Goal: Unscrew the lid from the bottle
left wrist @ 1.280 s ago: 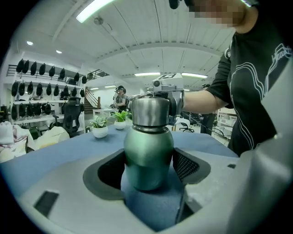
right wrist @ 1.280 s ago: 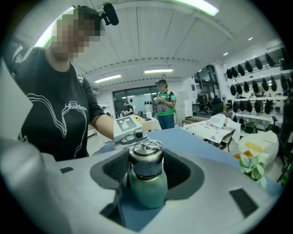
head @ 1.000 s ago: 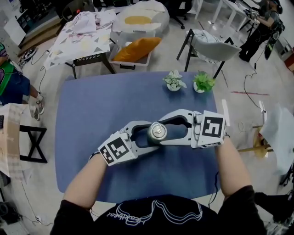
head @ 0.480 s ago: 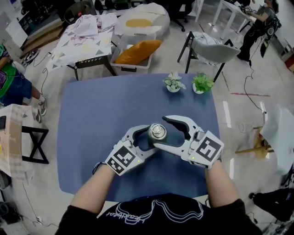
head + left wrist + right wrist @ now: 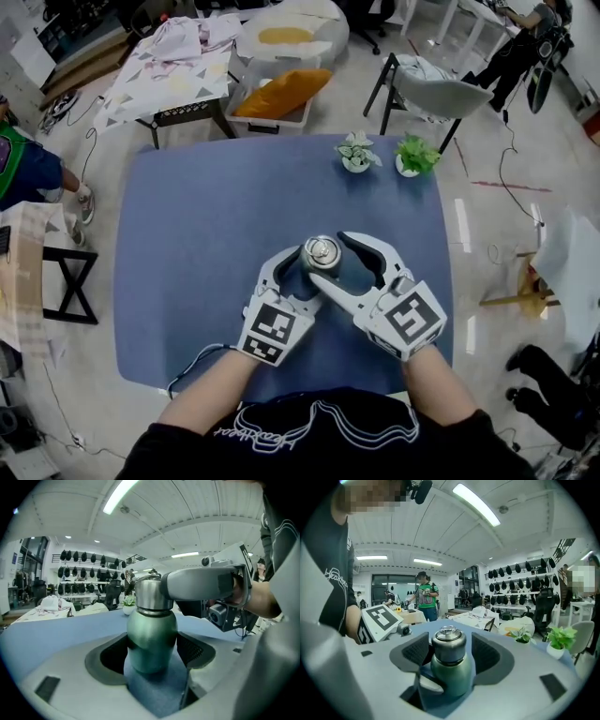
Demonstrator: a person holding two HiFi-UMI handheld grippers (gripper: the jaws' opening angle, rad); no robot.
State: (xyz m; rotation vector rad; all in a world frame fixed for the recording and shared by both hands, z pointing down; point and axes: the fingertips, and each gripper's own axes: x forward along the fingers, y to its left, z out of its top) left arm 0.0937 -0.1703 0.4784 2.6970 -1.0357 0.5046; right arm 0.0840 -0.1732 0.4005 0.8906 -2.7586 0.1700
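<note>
A green metal bottle point(image 5: 151, 637) with a silver lid point(image 5: 321, 250) stands upright on the blue table point(image 5: 187, 234), near its front middle. My left gripper point(image 5: 296, 270) reaches in from below and is shut on the bottle's body point(image 5: 451, 674); its pads point(image 5: 194, 649) press the sides. My right gripper point(image 5: 331, 259) comes from the lower right and brackets the lid point(image 5: 448, 642). Its jaws are closing, with a small gap still showing on each side of the lid. In the left gripper view, one right finger point(image 5: 201, 583) crosses beside the lid.
Two small potted plants point(image 5: 355, 157) point(image 5: 415, 155) stand at the table's far right edge. Beyond the table are a grey chair point(image 5: 441, 94), a cloth-covered table point(image 5: 169, 66) and a bin with an orange cushion point(image 5: 281, 94). A person stands at the far left.
My right gripper has swung from the bottle's right side round toward me, loosening off the lid. My left gripper has shifted from the lower left to almost straight below the bottle.
</note>
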